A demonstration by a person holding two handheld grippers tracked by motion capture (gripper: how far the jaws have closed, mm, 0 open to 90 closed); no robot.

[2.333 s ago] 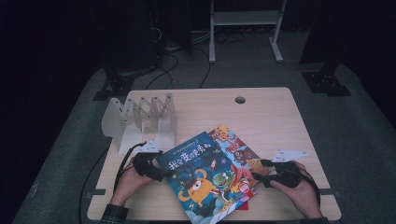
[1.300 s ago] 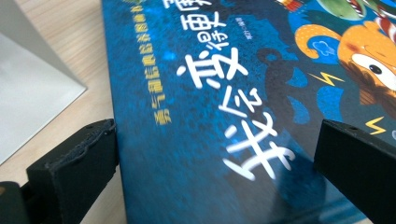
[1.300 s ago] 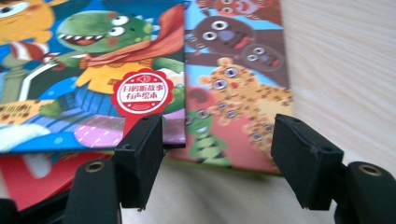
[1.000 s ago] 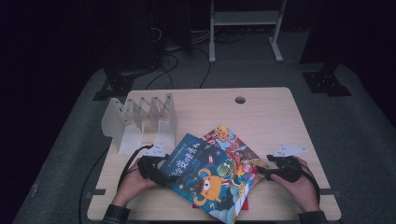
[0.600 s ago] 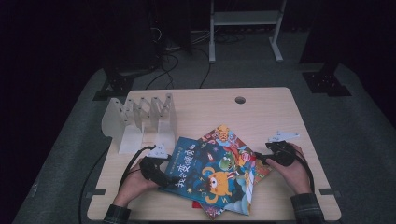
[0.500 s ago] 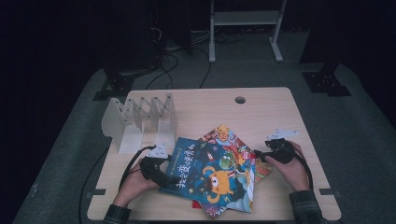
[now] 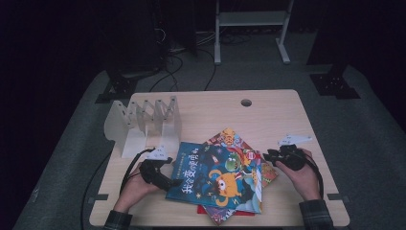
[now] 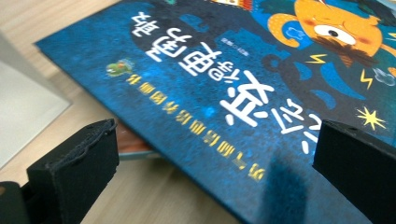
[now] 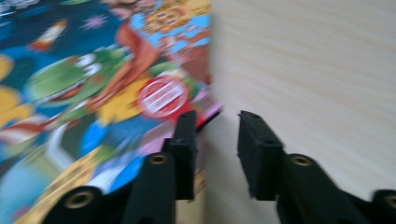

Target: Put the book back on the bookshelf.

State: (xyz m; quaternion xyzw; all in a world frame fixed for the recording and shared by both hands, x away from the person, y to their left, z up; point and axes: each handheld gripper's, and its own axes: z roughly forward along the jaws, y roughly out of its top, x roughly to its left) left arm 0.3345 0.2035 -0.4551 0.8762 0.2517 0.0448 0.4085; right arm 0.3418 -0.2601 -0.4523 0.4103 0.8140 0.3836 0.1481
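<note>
From the high view, my left gripper point(image 7: 173, 183) lies at eight o'clock on the table point(image 7: 268, 108), its jaws at the left edge of the blue book point(image 7: 218, 178). That book tops a fanned stack of picture books point(image 7: 249, 160) at about six o'clock. My right gripper point(image 7: 266, 155) sits at four o'clock, tips at the stack's right corner. The white rack point(image 7: 143, 122) stands at ten o'clock.

In the left gripper view, my jaws stand wide apart, released, with the blue book's point(image 8: 224, 93) edge lifted between them and neither pad pressing on it.

In the right gripper view, my jaws have just been closing and now stand with a narrow gap. The colourful book's point(image 9: 102, 93) corner lies just beside the left pad; nothing is between them, only bare table point(image 9: 317, 60).
</note>
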